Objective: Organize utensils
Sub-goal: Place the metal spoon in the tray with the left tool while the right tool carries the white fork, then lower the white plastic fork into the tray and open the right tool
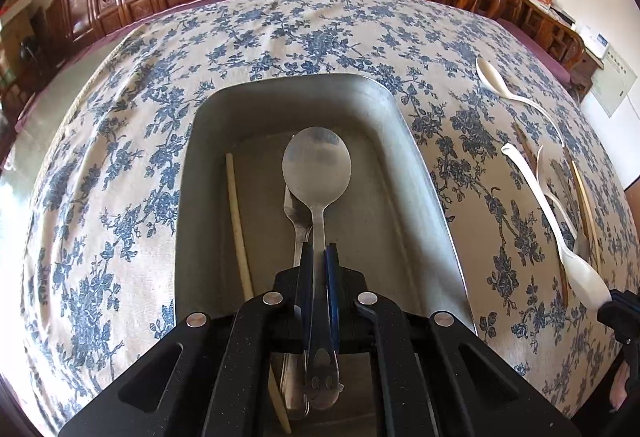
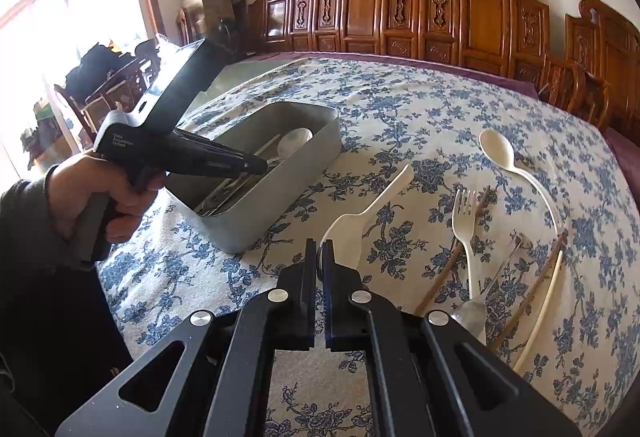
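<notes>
In the left wrist view, a grey metal tray (image 1: 404, 173) is seen on a table covered with a blue-flowered cloth (image 1: 120, 165). Inside the tray a cream chopstick (image 1: 240, 221) is laid along the left wall, and a metal fork (image 1: 294, 221) is laid near the middle. A metal spoon (image 1: 317, 169) is held over the tray, its bowl pointed away from the camera and its handle clamped between the fingers of the left gripper (image 1: 319, 257), whose jaws are closed on it. Whether the spoon's bowl touches the tray floor cannot be told. To the right of the tray, on the cloth, two white plastic spoons (image 1: 516, 97) are seen, one further off and one nearer, with thin sticks beside them.

In the right wrist view, the same tray (image 2: 280, 193) is seen to the left with metal utensils inside it, and the left gripper (image 2: 262, 167), held by a person's hand (image 2: 100, 197), is pointed down into it. The right gripper (image 2: 319, 249) is seen with its jaws closed almost together, and the bowl end of a white spoon (image 2: 360, 221) is nipped at their tips; the rest of that spoon is rested on the cloth. Further right a white fork (image 2: 466, 221), another white spoon (image 2: 496, 149), a metal fork (image 2: 492, 277) and several chopsticks (image 2: 536, 313) are spread on the cloth, well apart from the tray.
</notes>
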A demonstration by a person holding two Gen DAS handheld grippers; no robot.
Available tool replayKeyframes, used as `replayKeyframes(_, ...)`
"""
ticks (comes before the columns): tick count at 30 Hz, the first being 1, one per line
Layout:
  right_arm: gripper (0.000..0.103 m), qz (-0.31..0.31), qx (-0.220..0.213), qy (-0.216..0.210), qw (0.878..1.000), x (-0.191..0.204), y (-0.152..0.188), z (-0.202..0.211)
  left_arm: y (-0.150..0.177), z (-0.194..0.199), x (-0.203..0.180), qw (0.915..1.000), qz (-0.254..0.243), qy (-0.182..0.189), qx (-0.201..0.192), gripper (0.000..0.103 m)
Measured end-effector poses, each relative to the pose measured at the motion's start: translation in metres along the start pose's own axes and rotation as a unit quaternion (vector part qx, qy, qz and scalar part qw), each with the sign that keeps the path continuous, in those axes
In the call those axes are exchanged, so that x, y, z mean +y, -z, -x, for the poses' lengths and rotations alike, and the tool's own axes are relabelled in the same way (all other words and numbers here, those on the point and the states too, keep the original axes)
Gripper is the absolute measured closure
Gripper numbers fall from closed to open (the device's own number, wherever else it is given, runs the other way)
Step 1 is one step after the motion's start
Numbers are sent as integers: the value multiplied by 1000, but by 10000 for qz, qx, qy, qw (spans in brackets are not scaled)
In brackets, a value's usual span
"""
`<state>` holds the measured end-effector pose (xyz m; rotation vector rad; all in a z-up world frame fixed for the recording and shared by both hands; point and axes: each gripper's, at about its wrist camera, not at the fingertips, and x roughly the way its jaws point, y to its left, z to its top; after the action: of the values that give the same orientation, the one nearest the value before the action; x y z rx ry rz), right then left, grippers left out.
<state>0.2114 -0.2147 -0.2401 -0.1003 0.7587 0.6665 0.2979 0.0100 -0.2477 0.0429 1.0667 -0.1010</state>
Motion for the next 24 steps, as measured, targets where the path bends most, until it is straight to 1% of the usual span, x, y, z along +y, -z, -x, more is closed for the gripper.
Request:
replayKeyframes(6, 99, -35, 4, 46, 10000, -1, -1, 0, 0, -3, 2, 10000, 0, -17, 51, 97)
replayKeyframes(12, 99, 74, 2, 87, 9999, 4, -11, 3, -1, 6, 3, 10000, 6, 42, -68, 97)
replayKeyframes(16, 99, 208, -34, 60, 9998, 14, -22, 3, -1, 26, 9, 9994, 48, 54, -329, 95)
replayKeyframes(18, 99, 254, -55, 38, 9997, 19, -29, 1, -2, 34, 12, 9989, 74, 48, -452, 84)
replayKeyframes(21, 99, 324, -139, -61, 9994, 30, -42, -3, -3, 49, 20, 9977, 105, -46, -673, 83)
replayKeyframes(24, 99, 424, -191, -178, 9988, 43, -54, -6, -4, 59, 31, 9966, 188, -61, -799, 83)
